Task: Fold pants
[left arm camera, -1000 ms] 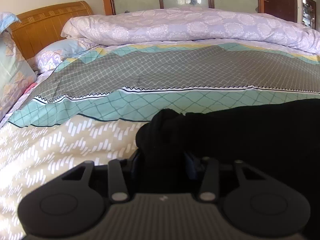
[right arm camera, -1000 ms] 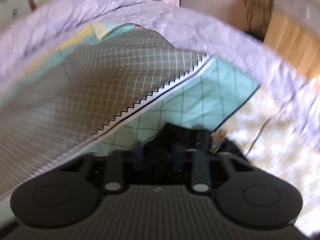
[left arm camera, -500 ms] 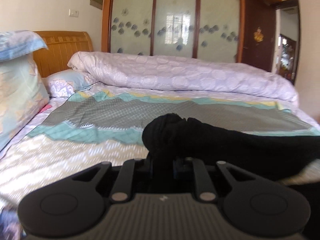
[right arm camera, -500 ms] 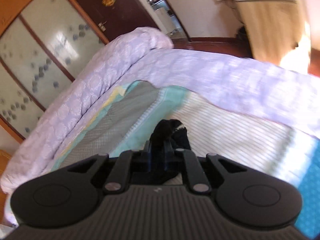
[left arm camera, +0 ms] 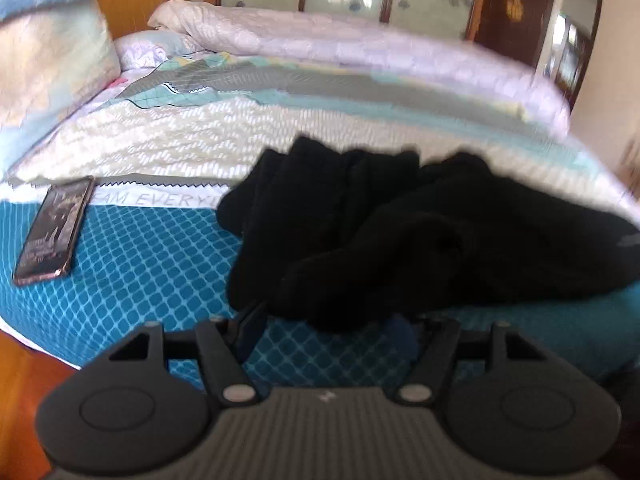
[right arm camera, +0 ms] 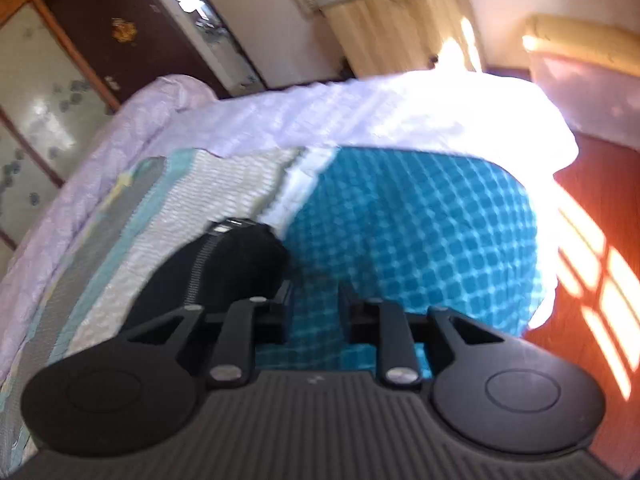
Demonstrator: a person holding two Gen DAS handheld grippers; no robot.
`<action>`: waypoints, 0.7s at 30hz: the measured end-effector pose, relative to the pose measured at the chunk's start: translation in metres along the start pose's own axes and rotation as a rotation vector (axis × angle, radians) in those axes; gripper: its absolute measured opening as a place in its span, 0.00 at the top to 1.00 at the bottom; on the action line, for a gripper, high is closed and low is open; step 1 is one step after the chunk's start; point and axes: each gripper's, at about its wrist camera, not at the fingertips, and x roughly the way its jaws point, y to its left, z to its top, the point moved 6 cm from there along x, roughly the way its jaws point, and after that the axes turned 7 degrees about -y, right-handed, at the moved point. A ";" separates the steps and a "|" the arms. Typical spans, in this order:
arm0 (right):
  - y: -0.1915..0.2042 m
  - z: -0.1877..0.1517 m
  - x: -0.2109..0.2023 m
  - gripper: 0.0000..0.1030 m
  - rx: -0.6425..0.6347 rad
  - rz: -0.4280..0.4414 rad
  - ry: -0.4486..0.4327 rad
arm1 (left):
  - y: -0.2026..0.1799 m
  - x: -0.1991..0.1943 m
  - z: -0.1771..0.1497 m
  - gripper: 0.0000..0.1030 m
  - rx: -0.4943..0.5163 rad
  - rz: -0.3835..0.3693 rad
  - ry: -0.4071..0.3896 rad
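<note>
The black pants (left arm camera: 380, 232) lie in a bunched heap across the blue and cream parts of the bedcover (left arm camera: 152, 264). My left gripper (left arm camera: 330, 322) sits just in front of them with its jaws opening. The nearest fold of cloth reaches into the gap, but the pads do not press on it. In the right wrist view the zipper end of the pants (right arm camera: 224, 268) lies left of my right gripper (right arm camera: 316, 296). Its jaws are opening and only blue bedcover (right arm camera: 420, 232) shows between them.
A phone (left arm camera: 52, 232) lies on the blue cover at the left. Pillows (left arm camera: 48, 52) and a rolled lilac duvet (left arm camera: 360, 48) line the far side. The bed's edge drops to a wooden floor (right arm camera: 592, 208) on the right.
Both grippers drew back toward the bed's near edge with the pants in their jaws, then let go. The pants now rest on the blue part and both jaws stand apart.
</note>
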 end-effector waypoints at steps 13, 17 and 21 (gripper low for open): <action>0.146 -0.136 -0.012 0.65 -0.235 0.371 0.265 | 0.033 0.056 0.106 0.30 -0.082 0.031 -0.140; 0.173 -0.179 -0.022 0.65 -0.363 0.402 0.335 | -0.007 0.108 0.094 0.69 0.037 -0.032 -0.005; 0.180 -0.194 -0.023 0.64 -0.433 0.387 0.327 | -0.013 0.132 0.088 0.98 0.053 -0.020 0.028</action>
